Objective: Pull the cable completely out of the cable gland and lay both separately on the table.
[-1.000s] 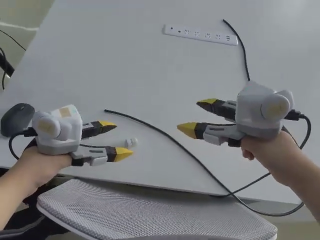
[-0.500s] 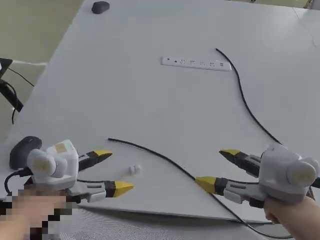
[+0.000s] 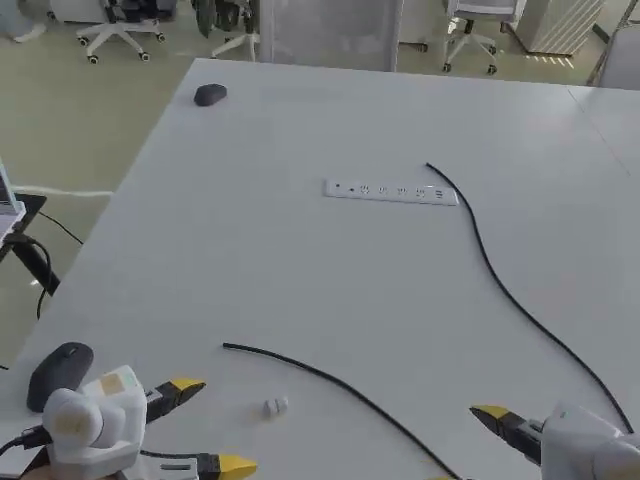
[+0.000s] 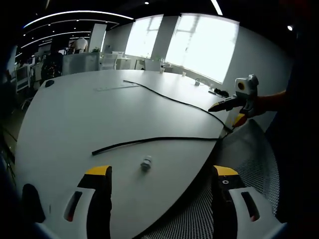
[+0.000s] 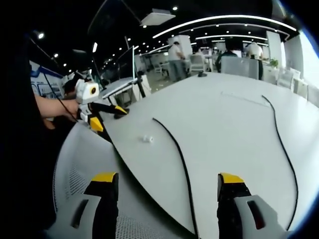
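**Observer:** Gripper views first. What state are the two tools in?

**Operator:** My left gripper [image 4: 162, 171] is released, its jaws spread wide with nothing between them. I hold it at the near left edge of the table [image 3: 250, 260]. My right gripper [image 5: 167, 178] is likewise released, jaws well apart and empty, at the near right of the scene.

**Observer:** And the task pieces?

**Operator:** The cable gland [image 3: 274, 406], a small white piece, lies on the table just right of my left gripper's yellow tips, near them but not touched. In the left gripper view it sits just beyond the two jaws and between them. The cable [image 3: 340, 385], thin and black, lies apart from the gland. Its free end rests a little beyond the gland on the far side. From there it slants right and nearward between my two grippers to the near table edge. Neither tool touches it.

**Observer:** Other items?

**Operator:** A white power strip [image 3: 390, 192] lies at mid-table, well beyond the work. A black cord [image 3: 500, 280] starts beside its right end and curves nearward along the right side toward my right gripper. One mouse [image 3: 60, 370] sits just left of my left gripper, and a second mouse [image 3: 210, 95] lies at the far left edge. A grey mesh chair [image 4: 249, 164] shows below the near table edge in both gripper views.
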